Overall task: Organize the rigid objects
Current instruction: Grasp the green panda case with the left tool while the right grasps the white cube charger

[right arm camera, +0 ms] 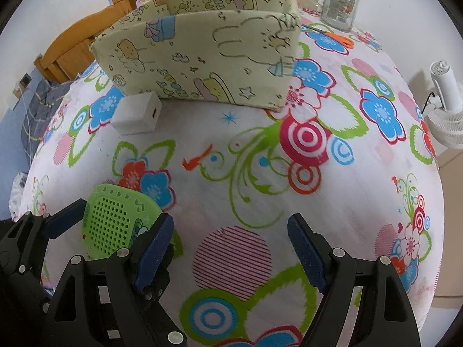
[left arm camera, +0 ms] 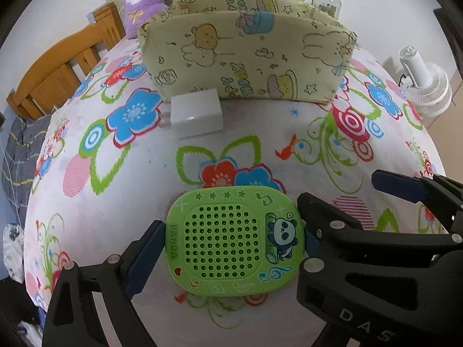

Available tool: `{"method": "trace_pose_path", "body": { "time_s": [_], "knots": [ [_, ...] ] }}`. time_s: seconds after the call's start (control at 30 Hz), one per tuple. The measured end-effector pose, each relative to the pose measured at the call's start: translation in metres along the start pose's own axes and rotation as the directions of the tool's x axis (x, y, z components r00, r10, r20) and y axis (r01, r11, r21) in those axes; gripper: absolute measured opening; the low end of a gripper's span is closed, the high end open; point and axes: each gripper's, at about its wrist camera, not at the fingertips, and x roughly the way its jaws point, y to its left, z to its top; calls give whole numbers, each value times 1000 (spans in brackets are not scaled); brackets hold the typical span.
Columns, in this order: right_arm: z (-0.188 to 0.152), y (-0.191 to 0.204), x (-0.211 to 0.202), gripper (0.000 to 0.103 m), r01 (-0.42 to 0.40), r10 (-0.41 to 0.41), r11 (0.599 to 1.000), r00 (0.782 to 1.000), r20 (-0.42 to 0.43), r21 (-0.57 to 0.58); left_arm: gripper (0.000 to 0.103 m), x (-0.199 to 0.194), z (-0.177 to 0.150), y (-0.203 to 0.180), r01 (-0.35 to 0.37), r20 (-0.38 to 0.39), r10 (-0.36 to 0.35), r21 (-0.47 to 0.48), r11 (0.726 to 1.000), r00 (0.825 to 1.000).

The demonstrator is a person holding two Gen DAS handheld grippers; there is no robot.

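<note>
The left gripper (left arm camera: 234, 244) hugs the flat green panda case (left arm camera: 234, 240) from both sides, so it can lift it. The case is hard plastic with little holes and lies on the flowery cloth (left arm camera: 260, 133). The right gripper (right arm camera: 230, 248) waits wide and empty. The soft fabric box (left arm camera: 246, 55) stands well behind.

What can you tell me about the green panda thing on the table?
The green panda case is a flat, rounded plastic-looking piece with a grid of holes, a cartoon panda, stars, music notes and the word PANDA. It lies face up on the flowered tablecloth, between the left gripper's blue fingers, which press against its two sides.
</note>
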Motion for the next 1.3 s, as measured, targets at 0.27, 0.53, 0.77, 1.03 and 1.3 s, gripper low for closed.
{"method": "trace_pose_path", "body": {
  "time_s": [0.27, 0.53, 0.77, 1.03, 1.3],
  "knots": [
    [14, 17, 6, 83, 37, -36, 999, 999, -28, 28, 95, 5, 12, 17, 22, -27, -21, 36, 999, 999],
    [22, 32, 8, 83, 49, -48, 997, 999, -19, 55, 95, 6, 21, 34, 44, -32, -42, 53, 998, 999],
    [32, 47, 13, 83, 46, -45, 996, 999, -17, 82, 95, 9, 27, 53, 48, -27, -46, 71, 996, 999],
    [49, 73, 21, 83, 34, -34, 996, 999, 7, 78, 95, 15, 42, 83, 42, -19, -41, 97, 994, 999],
    [71, 95, 31, 83, 34, -37, 996, 999, 31, 77, 95, 25, 55, 104, 61, -27, -58, 128, 990, 998]
  ]
}}
